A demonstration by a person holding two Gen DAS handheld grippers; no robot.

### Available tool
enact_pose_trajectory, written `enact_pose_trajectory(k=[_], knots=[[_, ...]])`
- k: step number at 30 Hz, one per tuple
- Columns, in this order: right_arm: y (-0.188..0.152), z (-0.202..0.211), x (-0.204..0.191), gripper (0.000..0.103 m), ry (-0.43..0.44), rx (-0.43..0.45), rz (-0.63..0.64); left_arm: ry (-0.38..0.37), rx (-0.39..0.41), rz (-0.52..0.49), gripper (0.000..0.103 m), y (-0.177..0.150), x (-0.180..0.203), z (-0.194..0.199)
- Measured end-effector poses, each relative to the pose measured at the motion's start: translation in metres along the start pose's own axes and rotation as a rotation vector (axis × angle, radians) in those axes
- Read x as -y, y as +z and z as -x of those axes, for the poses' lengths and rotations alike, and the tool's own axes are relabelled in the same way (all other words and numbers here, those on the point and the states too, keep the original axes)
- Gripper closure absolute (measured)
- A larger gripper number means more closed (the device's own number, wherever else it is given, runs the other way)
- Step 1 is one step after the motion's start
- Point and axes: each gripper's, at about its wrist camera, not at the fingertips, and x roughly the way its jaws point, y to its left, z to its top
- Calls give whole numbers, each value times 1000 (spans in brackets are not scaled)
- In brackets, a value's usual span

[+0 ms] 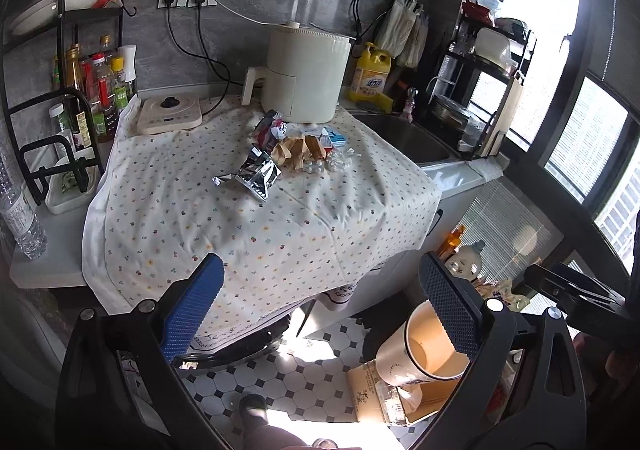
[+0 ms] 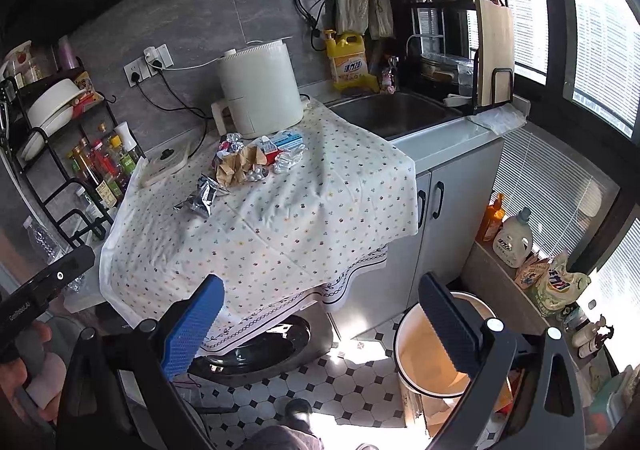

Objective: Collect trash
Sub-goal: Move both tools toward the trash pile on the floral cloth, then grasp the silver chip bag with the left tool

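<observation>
A heap of trash (image 1: 298, 147) (image 2: 256, 159) lies on the dotted tablecloth (image 1: 200, 209) (image 2: 300, 209): brown paper, clear wrappers, a blue-white packet. A silver foil bag (image 1: 256, 175) (image 2: 202, 195) lies a little nearer than the heap. A white bin (image 1: 404, 362) (image 2: 424, 366) with an orange inside stands on the floor at the lower right. My left gripper (image 1: 324, 310) is open and empty, held in front of the table edge. My right gripper (image 2: 324, 314) is open and empty too, above the floor near the bin.
A white air fryer (image 1: 304, 73) (image 2: 260, 89) stands behind the trash, an induction plate (image 1: 170, 115) to its left. A bottle rack (image 1: 80, 97) is at the left, a sink (image 2: 392, 113) at the right. A cardboard box (image 1: 372, 390) lies by the bin. A person's shoe (image 1: 252, 410) rests on the tiled floor.
</observation>
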Motion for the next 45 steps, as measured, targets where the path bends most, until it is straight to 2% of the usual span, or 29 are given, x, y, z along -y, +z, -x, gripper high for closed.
enact_pose_trajectory(k=[10, 16, 24, 33, 38, 45], knots=[[43, -60, -42, 8, -35, -24, 25, -30, -32, 24, 6, 42, -53, -65], [69, -101, -64, 10, -23, -41, 7, -72, -35, 46, 6, 65, -88, -101], [85, -151, -95, 13, -10, -66, 1, -126, -75, 74, 8, 85, -126, -154], [98, -187, -113, 16, -41, -78, -52, -162, -184, -7, 8, 101, -134, -222], [105, -203, -118, 23, -48, -102, -56, -164, -255, -49, 8, 102, -129, -262], [123, -232, -116, 30, -11, -145, -38, -117, -290, -56, 8, 104, -121, -298]])
